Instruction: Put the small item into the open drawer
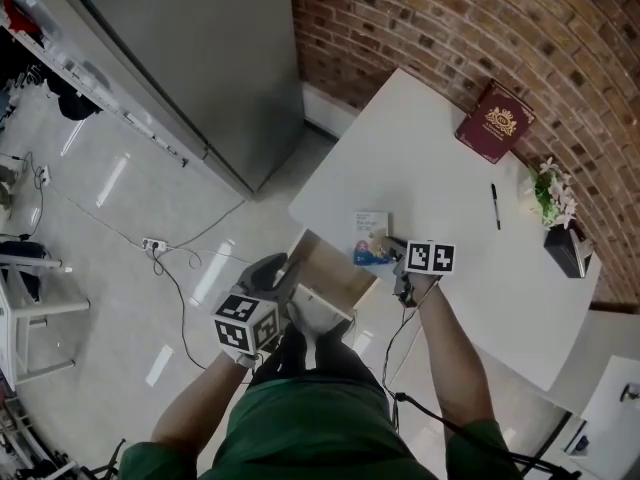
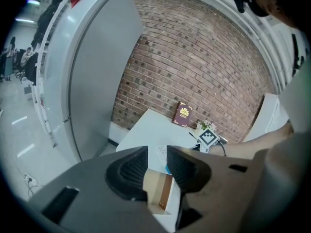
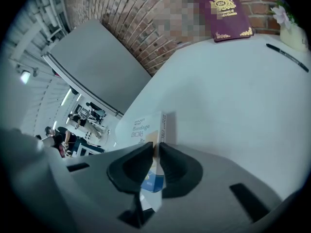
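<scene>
Slippage threatens: right tongs [image 3: 156, 152] pinch the bandage box [image 3: 150, 130] across its thin side at the worktop's [image 1: 440, 168] near edge, above the open drawer [image 1: 325, 268]; it could twist free. Left tongs [image 2: 157, 154] stand spread, empty.

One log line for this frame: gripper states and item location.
right gripper: jaws shut on small white-and-blue bandage box, on white table | left gripper: jaws open, empty, beside open wooden drawer
</scene>
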A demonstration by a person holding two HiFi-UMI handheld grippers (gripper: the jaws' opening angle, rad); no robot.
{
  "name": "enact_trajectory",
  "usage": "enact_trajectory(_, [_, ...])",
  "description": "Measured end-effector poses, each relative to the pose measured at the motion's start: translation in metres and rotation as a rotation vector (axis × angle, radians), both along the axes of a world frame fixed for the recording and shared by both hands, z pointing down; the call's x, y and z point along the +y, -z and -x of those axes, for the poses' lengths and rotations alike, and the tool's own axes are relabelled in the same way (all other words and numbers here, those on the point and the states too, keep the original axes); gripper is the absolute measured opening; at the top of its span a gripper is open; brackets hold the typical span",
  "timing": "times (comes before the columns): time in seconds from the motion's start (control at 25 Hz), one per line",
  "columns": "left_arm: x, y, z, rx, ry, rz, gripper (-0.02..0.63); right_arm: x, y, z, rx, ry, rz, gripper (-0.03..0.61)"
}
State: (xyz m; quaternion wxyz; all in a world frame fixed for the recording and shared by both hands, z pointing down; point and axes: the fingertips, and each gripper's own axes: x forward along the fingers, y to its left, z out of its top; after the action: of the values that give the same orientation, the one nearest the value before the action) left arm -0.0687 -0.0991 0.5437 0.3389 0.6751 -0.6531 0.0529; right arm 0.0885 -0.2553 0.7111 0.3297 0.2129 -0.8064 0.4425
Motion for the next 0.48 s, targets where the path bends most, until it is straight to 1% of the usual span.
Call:
enact_trajectory(0.2, [-0.001, -0.004, 0.001, 0.014, -0.015, 0.004, 0.111, 0.014, 0.004, 0.006, -0.061, -0.028, 0.054, 0.032])
enact_trajectory(0.24, [-0.001, -0.004, 0.001, 0.017, -0.019, 0.005, 0.11, 0.018, 0.006, 0.008, -0.078, -0.033, 0.059, 0.015])
enact_trajectory(0.48, [-0.001, -0.008, 0.003, 0.032, -0.038, 0.007, 0.107, 0.028, 0.017, 0.014, -0.126, -0.05, 0.043, 0.009])
